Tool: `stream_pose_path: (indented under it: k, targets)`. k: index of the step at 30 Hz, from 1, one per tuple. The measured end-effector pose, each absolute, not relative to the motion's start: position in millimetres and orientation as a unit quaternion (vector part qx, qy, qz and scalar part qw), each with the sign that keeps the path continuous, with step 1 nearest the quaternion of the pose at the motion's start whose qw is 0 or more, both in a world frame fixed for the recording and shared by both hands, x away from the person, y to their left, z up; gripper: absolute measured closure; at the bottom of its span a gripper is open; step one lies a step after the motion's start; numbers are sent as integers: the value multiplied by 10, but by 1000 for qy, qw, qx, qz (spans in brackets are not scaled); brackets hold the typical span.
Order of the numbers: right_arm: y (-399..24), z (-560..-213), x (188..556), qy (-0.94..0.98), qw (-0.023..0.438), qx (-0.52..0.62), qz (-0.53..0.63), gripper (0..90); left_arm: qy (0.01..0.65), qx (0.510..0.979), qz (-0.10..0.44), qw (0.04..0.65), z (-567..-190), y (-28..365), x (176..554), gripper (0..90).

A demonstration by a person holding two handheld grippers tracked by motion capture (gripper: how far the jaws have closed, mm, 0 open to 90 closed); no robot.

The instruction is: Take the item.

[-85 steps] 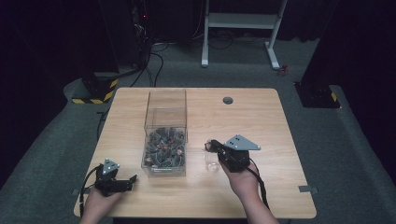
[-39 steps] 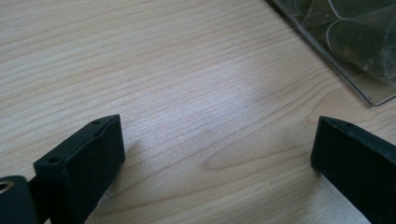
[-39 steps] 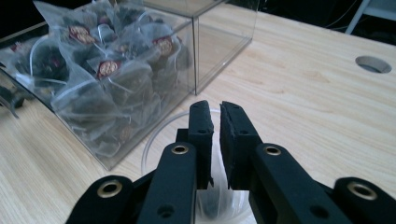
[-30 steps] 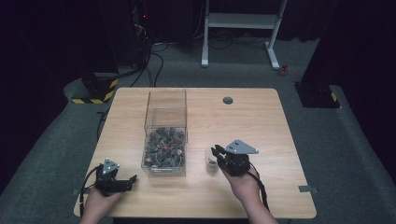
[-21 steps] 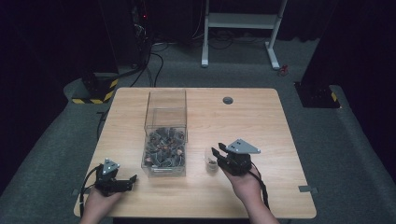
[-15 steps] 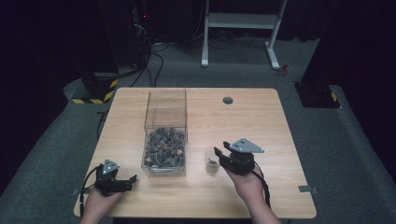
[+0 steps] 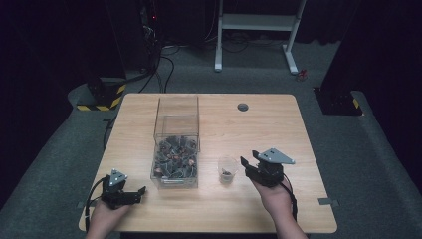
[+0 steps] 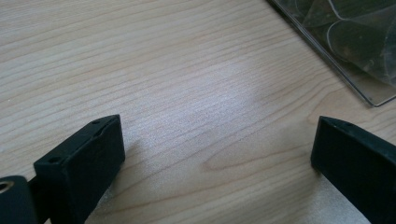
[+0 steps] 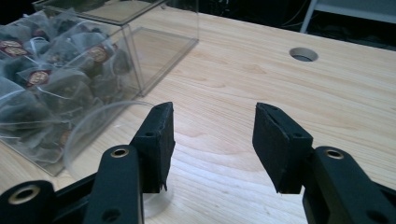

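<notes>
Wooden table (image 7: 278,129), light grain, with a round cable hole (image 7: 243,107) near its far edge. Clear plastic box (image 7: 175,149), tall and open-topped, stands left of centre; its near half is heaped with tea bags (image 7: 174,158) in translucent sachets with red-brown tags, seen close in the right gripper view (image 9: 51,79). Small clear plastic cup (image 7: 227,170), upright on the table just right of the box's near corner, holds something small and dark at its bottom; what that is cannot be told. In the right gripper view the cup's rim (image 9: 100,119) curves just beside the left-hand jaw. Right gripper (image 7: 247,167), held in the person's right hand (image 7: 273,191) at the near right of the table, carries a grey three-cornered plate on top and points left toward the cup, just beside it; whether it touches the cup cannot be told. Its jaws have just been opening and stand moderately apart, with bare table between them (image 9: 212,140) and nothing held. Left gripper (image 7: 139,191), in the left hand (image 7: 107,211) at the near left corner of the table, rests low and points right, well apart from the cup; its jaws stand wide over bare wood (image 8: 215,154), holding nothing, with a corner of the box (image 8: 355,56) at the upper right of its own view.
</notes>
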State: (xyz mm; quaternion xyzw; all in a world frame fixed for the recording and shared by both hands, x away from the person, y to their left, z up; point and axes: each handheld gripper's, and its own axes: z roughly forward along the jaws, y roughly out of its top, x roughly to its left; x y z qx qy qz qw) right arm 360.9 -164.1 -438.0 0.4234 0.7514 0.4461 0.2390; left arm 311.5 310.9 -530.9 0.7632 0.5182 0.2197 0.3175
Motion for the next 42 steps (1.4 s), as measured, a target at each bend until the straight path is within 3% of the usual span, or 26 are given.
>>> stream_pose_path:
  k: [24,42]
  targets:
    - [-2134,-4556,3584,733,262,471,414,426,519,763,220,317,-5309,3108,3115,31]
    - [-2524,-5140,3584,742,256,528,325,301,521,760,220,320,-5312,3102,3113,32]
